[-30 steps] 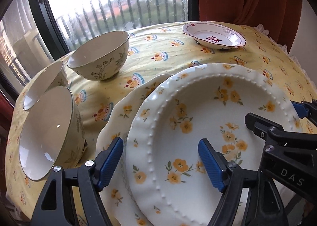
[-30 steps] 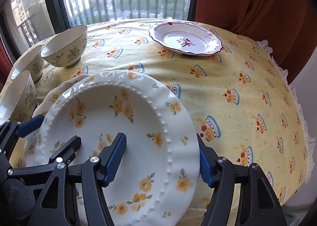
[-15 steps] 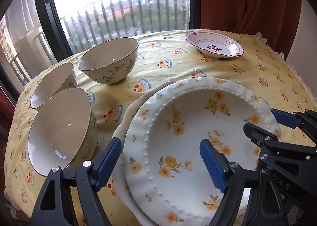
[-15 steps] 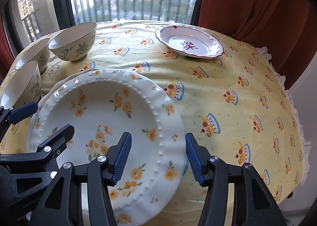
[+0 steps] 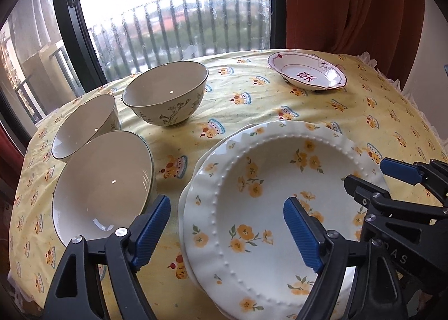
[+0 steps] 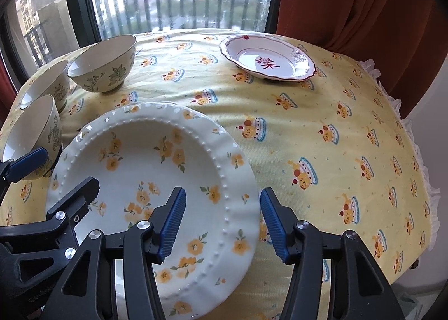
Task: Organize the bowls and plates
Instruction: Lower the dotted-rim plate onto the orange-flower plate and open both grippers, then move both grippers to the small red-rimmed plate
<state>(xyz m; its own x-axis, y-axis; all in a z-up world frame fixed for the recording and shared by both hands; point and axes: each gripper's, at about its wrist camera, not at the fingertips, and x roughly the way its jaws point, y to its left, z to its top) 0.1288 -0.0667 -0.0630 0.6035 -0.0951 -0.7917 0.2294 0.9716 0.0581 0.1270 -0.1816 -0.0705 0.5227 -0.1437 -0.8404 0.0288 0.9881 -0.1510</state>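
Standing at the left of the tabletop (image 6: 336,123), three glossy cream bowls are being shown close together: the nearest bowl (image 5: 103,185), the middle bowl (image 5: 84,123) just behind it, and the far bowl (image 5: 165,95) with leaf sprigs painted on its wall. Right of them, a white flowered plate (image 5: 252,194) with a beaded, scalloped rim is being carried on a second plate (image 5: 224,146) at the near edge. Its left rim is being straddled by the left gripper (image 5: 228,231), whose jaws are wide and have just been opening. Its right rim is being straddled by the right gripper (image 6: 221,224), whose jaws are narrower and have just been closing, with neither pad seen pressing. Further right, a shallow red-edged dish (image 5: 306,73) is being left well apart. Everything is being borne by a yellow printed tablecloth (image 5: 252,101), and a rust curtain (image 5: 350,3) is being hung behind.
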